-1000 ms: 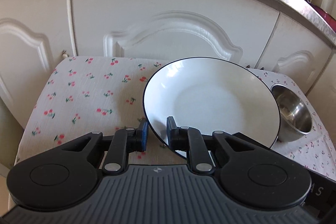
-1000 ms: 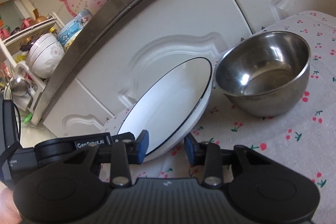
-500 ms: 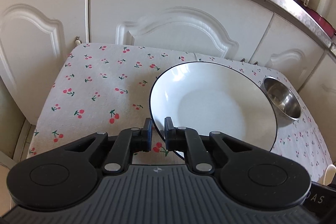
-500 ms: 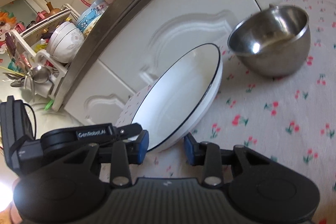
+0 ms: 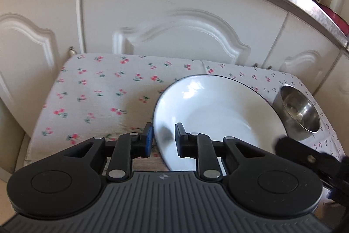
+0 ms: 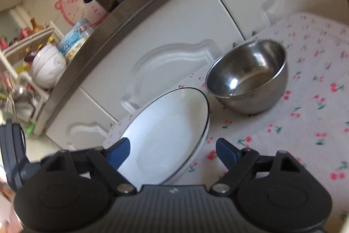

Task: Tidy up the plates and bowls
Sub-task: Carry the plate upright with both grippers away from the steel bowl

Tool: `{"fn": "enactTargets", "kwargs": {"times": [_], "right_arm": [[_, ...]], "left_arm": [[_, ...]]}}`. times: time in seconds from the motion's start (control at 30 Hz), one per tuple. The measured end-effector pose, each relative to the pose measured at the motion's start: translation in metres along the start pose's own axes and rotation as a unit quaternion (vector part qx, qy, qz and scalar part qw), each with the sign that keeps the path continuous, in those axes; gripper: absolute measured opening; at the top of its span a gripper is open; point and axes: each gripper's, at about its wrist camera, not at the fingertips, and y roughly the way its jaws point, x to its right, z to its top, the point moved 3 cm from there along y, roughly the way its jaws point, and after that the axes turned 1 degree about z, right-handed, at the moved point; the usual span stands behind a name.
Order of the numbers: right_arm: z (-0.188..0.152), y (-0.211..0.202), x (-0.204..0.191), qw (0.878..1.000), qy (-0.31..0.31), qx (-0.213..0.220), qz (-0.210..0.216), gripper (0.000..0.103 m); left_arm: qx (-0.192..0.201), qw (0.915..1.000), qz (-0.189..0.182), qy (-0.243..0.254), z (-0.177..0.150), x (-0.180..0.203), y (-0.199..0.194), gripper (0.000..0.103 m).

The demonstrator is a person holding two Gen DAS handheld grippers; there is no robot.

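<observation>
Left claw [image 5: 162,137] straddles the near rim of the white black-edged ceramic plate [image 5: 216,110], not visibly clamped; right claw [image 6: 173,151] gapes wide. Round steel bowl [image 5: 297,114] at 3 o'clock, likely the stacking partner.

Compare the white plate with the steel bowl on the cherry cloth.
The white plate is wide, shallow and glossy white with a thin dark rim; the steel bowl is smaller across, deep and mirror-like metal. The plate is tilted, its rim between the left tongs; the bowl sits level and untouched on the cherry cloth. Both are round and look empty.
</observation>
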Motion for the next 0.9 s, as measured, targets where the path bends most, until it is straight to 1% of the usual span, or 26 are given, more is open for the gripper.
{"fn": "enactTargets", "kwargs": {"times": [0.07, 0.13, 0.17, 0.2, 0.27, 0.33, 0.37, 0.43, 0.5, 0.53, 0.57, 0.6, 0.63, 0.7, 0.73, 0.77, 0.83, 0.9], "right_arm": [[0.002, 0.011, 0.002, 1.0, 0.003, 0.001, 0.005, 0.086], [0.002, 0.019, 0.003, 1.0, 0.007, -0.003, 0.024, 0.088], [0.002, 0.019, 0.002, 1.0, 0.006, -0.002, 0.028, 0.091], [0.002, 0.017, 0.003, 1.0, 0.003, -0.003, 0.029, 0.092], [0.0, 0.015, 0.001, 0.999, -0.009, -0.007, 0.031, 0.092], [-0.002, 0.013, -0.002, 0.999, -0.015, -0.011, 0.037, 0.09], [-0.002, 0.012, -0.005, 0.999, -0.019, -0.01, 0.041, 0.089], [-0.004, 0.009, -0.009, 0.998, -0.033, -0.008, 0.043, 0.081], [-0.007, 0.008, -0.011, 0.998, -0.043, -0.015, 0.037, 0.066], [-0.009, 0.008, -0.01, 0.998, -0.046, -0.019, 0.025, 0.062], [-0.011, 0.01, -0.007, 0.999, -0.045, -0.024, 0.016, 0.052], [-0.012, 0.012, -0.004, 0.999, -0.036, -0.029, 0.011, 0.044], [-0.01, 0.012, -0.001, 0.999, -0.025, -0.028, 0.013, 0.043], [-0.008, 0.011, 0.004, 0.999, -0.005, -0.029, 0.014, 0.043], [-0.007, 0.009, 0.005, 1.0, 0.0, -0.025, 0.008, 0.044], [-0.005, 0.008, 0.006, 1.0, 0.003, -0.02, 0.001, 0.051], [-0.003, 0.007, 0.006, 1.0, 0.01, -0.006, -0.005, 0.069], [0.002, 0.009, 0.007, 1.0, 0.009, 0.009, -0.015, 0.079]], "left_arm": [[0.002, 0.9999, 0.007, 0.012, -0.001, 0.004, 0.002, 0.018], [0.003, 1.0, 0.002, 0.007, -0.001, 0.002, 0.001, 0.014], [0.004, 1.0, 0.0, 0.004, -0.002, 0.0, 0.0, 0.012], [0.006, 1.0, -0.001, 0.0, -0.003, -0.001, -0.001, 0.01], [0.014, 0.9999, 0.001, -0.007, -0.004, -0.001, -0.007, 0.009], [0.022, 0.9998, 0.002, -0.003, -0.005, 0.0, -0.015, 0.008], [0.023, 0.9997, -0.001, 0.0, -0.006, 0.002, -0.019, 0.009], [0.019, 0.9998, -0.005, -0.002, -0.009, 0.004, -0.026, 0.011], [0.016, 0.9999, 0.0, 0.006, -0.014, 0.007, -0.031, 0.011], [0.015, 0.9998, 0.002, 0.008, -0.016, 0.007, -0.032, 0.011], [0.013, 0.9999, 0.002, 0.005, -0.016, 0.005, -0.032, 0.011], [0.009, 1.0, -0.002, 0.001, -0.016, 0.004, -0.031, 0.011], [0.006, 1.0, -0.005, 0.0, -0.016, 0.004, -0.031, 0.011], [0.006, 1.0, 0.001, 0.002, -0.016, 0.003, -0.029, 0.009], [0.009, 0.9999, 0.005, 0.005, -0.014, 0.003, -0.027, 0.009], [0.013, 0.9999, 0.007, 0.006, -0.012, 0.003, -0.026, 0.009], [0.021, 0.9998, 0.006, 0.0, -0.007, 0.0, -0.023, 0.01], [0.019, 0.9998, -0.003, -0.006, -0.001, 0.001, -0.016, 0.011]]}}
